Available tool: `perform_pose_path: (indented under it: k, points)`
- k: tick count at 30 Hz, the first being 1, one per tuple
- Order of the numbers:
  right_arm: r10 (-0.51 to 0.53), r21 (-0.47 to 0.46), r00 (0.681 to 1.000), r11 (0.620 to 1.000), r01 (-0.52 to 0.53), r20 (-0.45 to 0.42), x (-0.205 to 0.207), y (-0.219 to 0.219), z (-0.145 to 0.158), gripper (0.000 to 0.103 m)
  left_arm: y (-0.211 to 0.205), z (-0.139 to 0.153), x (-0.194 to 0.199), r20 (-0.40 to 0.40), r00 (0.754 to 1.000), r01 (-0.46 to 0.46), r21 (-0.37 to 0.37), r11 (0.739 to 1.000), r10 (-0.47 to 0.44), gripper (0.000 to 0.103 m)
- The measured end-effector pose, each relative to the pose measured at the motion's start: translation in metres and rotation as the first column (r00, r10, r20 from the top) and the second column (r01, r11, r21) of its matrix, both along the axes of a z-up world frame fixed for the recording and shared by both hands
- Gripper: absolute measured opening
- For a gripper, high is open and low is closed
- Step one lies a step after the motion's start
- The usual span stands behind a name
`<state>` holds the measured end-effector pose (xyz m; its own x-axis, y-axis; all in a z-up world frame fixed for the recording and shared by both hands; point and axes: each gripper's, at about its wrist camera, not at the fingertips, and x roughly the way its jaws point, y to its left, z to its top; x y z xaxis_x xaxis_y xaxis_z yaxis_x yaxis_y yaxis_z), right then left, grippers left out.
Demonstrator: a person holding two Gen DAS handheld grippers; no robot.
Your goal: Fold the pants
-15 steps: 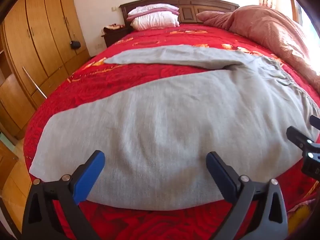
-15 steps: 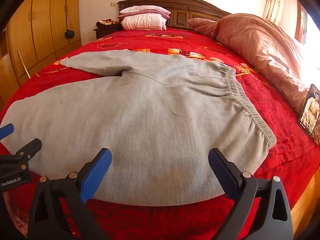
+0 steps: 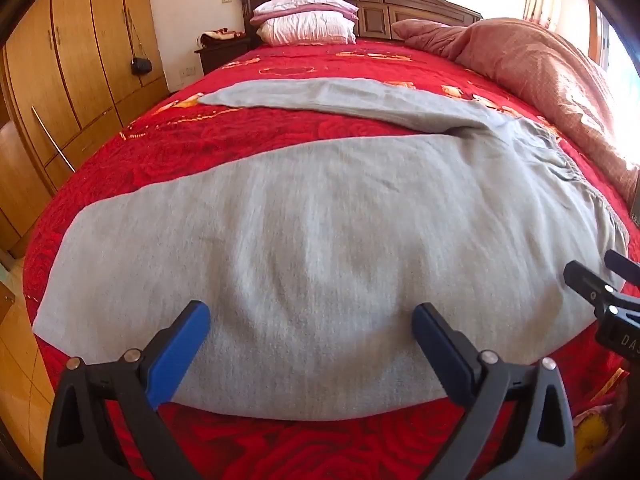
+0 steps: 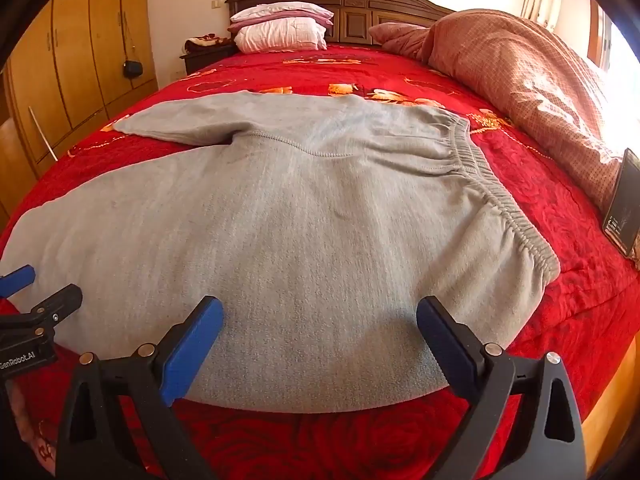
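Note:
Grey sweatpants (image 3: 320, 216) lie spread flat on the red bedspread (image 3: 224, 140), waistband to the right, legs to the left, the far leg angled away. They also show in the right wrist view (image 4: 304, 232), with the elastic waistband (image 4: 500, 204) at right. My left gripper (image 3: 312, 340) is open, hovering over the near leg's front edge. My right gripper (image 4: 320, 332) is open over the near hip area, by the waistband corner. Each gripper shows at the edge of the other's view. Neither holds anything.
Pillows (image 3: 308, 20) and a dark headboard (image 3: 400, 0) stand at the far end. A pink quilt (image 4: 520, 76) is heaped on the right. A phone (image 4: 624, 204) leans by the quilt. A wooden wardrobe (image 3: 72, 60) lines the left wall.
Both grippers have shifted slightly forward over the pants' near edge. The pants have not moved, and the jaws stay open.

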<state>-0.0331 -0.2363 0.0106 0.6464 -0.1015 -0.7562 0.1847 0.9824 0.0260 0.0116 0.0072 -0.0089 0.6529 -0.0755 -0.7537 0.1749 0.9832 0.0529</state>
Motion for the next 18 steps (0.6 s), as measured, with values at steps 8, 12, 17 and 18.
perform_pose_path:
  k: [8,12,17,18]
  points:
    - [-0.005,0.021,1.000,1.000,0.005,-0.016,0.0020,-0.0019,-0.0044,0.099,0.0005,-0.0008,0.0013,-0.015,1.000,-0.002,0.000,1.000,0.002,0.103]
    - [-0.005,0.025,1.000,1.000,0.005,-0.019,0.0027,-0.0031,-0.0053,0.099,0.0028,-0.0016,0.0021,-0.019,1.000,0.000,-0.003,1.000,0.000,0.103]
    - [-0.005,0.028,1.000,1.000,0.006,-0.020,0.0029,-0.0034,-0.0064,0.099,0.0036,-0.0020,0.0021,-0.020,1.000,-0.001,-0.005,1.000,0.000,0.103]
    - [-0.005,0.028,1.000,1.000,0.005,-0.021,0.0030,-0.0038,-0.0059,0.099,0.0036,-0.0020,0.0021,-0.021,1.000,0.000,-0.005,1.000,0.000,0.103]
